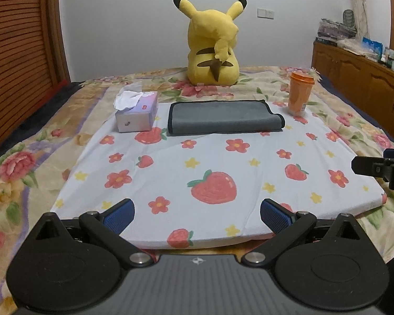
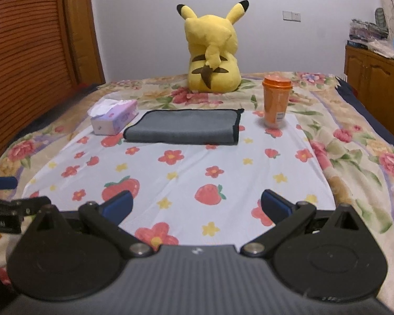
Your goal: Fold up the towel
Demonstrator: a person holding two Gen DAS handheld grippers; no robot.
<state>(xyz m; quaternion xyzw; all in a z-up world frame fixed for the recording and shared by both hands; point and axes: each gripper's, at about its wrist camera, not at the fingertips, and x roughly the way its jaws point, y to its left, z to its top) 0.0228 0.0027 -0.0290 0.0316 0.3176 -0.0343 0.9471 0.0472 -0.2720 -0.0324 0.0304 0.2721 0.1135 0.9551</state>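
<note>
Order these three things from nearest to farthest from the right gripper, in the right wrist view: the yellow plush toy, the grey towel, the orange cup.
1. Grey towel, ahead, slightly left.
2. Orange cup, behind the towel, right.
3. Yellow plush toy, by the wall.

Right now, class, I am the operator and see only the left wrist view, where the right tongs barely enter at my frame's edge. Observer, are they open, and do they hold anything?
Observer: In the right wrist view the right tongs are open and empty, above the near part of the strawberry cloth.
Operator: Does the towel's right end show better there?
Observer: Yes. The towel ends on the right in a straight black-trimmed edge, lying flat, with bare cloth between it and the orange cup.
</note>
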